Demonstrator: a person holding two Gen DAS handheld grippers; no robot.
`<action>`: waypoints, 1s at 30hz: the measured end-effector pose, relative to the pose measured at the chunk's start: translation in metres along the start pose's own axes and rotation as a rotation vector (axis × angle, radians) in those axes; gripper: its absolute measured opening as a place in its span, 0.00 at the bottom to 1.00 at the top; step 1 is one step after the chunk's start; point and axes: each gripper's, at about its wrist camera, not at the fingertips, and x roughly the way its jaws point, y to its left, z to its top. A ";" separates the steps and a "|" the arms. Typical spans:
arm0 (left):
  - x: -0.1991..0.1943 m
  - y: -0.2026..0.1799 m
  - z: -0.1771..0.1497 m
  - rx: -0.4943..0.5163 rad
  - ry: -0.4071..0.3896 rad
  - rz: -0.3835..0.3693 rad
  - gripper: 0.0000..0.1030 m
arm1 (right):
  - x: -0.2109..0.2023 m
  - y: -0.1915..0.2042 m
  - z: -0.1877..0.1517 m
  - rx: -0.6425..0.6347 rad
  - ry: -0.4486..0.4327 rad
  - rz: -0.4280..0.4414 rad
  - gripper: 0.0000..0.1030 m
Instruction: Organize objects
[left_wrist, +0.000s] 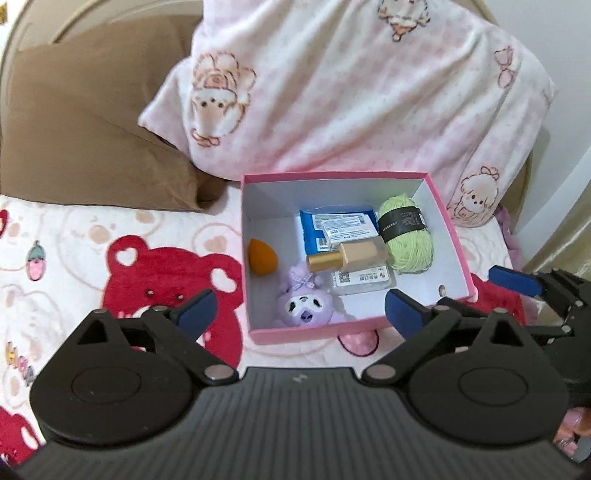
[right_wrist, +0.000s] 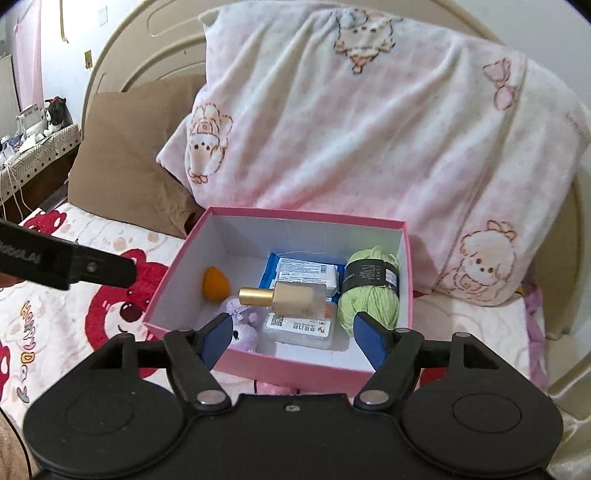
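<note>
Over on the left of the bed (left_wrist: 55, 236), with its red bear blanket, sits a brown pillow (left_wrist: 92, 129), and the left tongs (left_wrist: 299, 306) hover spread wide and empty just near the pink box (left_wrist: 255, 258). Inside the box, from left to right, lie an orange sponge (left_wrist: 261, 256), a purple plush toy (left_wrist: 304, 304) at the near wall, a gold-capped bottle (left_wrist: 349, 254) resting across a blue packet (left_wrist: 332, 225) and a clear case (left_wrist: 364, 280), and a green ball of yarn (left_wrist: 408, 236) against the right wall. The right tongs (right_wrist: 293, 339) hang over the near rim, also spread and holding nothing. Behind everything leans a big pink blanket (left_wrist: 351, 92).

Everything seems already gathered in the box, so the risk now is disturbance. Both tongs are close to the near wall; a careless nudge could tip the light box on the soft bed. The bottle looks perched, and a jolt might roll it off. The two tongs could also knock together.
</note>
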 end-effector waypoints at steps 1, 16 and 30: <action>-0.007 -0.001 -0.003 0.003 -0.001 0.005 0.96 | -0.007 0.001 -0.001 0.003 0.000 -0.004 0.76; -0.071 -0.002 -0.057 0.022 -0.027 0.011 0.98 | -0.072 0.020 -0.031 0.056 0.017 -0.046 0.83; -0.061 -0.001 -0.085 0.007 0.022 0.000 0.98 | -0.074 0.019 -0.057 0.106 0.083 -0.102 0.89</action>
